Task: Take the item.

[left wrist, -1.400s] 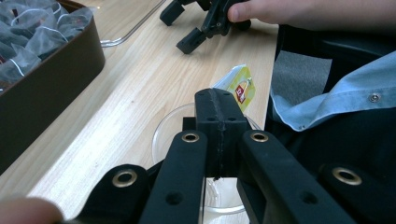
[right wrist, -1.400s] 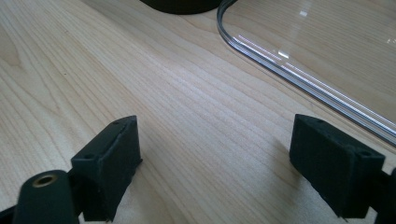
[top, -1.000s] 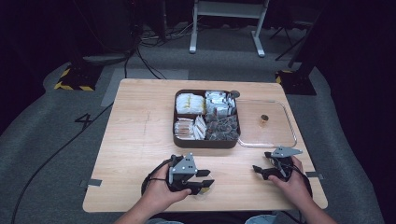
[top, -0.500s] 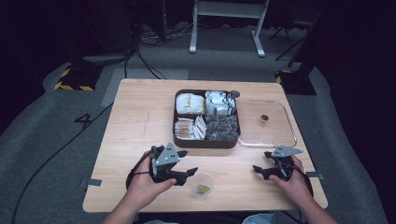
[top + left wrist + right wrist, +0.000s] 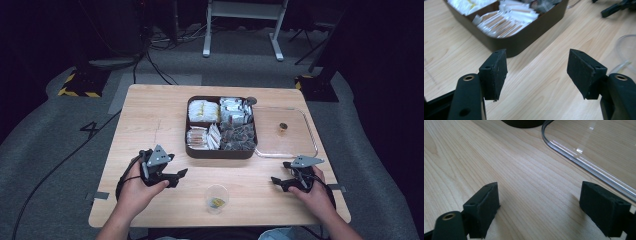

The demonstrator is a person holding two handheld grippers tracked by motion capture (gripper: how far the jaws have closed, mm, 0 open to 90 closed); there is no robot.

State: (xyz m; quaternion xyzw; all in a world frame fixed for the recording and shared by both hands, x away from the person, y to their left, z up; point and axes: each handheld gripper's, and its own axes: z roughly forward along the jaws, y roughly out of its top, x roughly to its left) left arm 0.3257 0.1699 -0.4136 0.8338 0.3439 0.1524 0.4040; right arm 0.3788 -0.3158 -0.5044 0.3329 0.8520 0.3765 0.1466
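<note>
The small clear plastic cup [image 5: 216, 198] stands upright near the table's [image 5: 150, 110] front edge, between the empty, spread-jawed left gripper [image 5: 181, 174] and right gripper [image 5: 276, 181]; it looks light, thin and easily crushed, so grip its wall gently.

A dark compartment box [image 5: 221, 149] of packets sits mid-table [image 5: 150, 110]; a clear lid [image 5: 285, 142] lies touching its right side, cables [image 5: 150, 65] on the floor

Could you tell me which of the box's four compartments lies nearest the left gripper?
The near-left compartment, holding white-wrapped brownish sticks, is closest to the left gripper; the other three lie farther back or to the right in the dark box.
</note>
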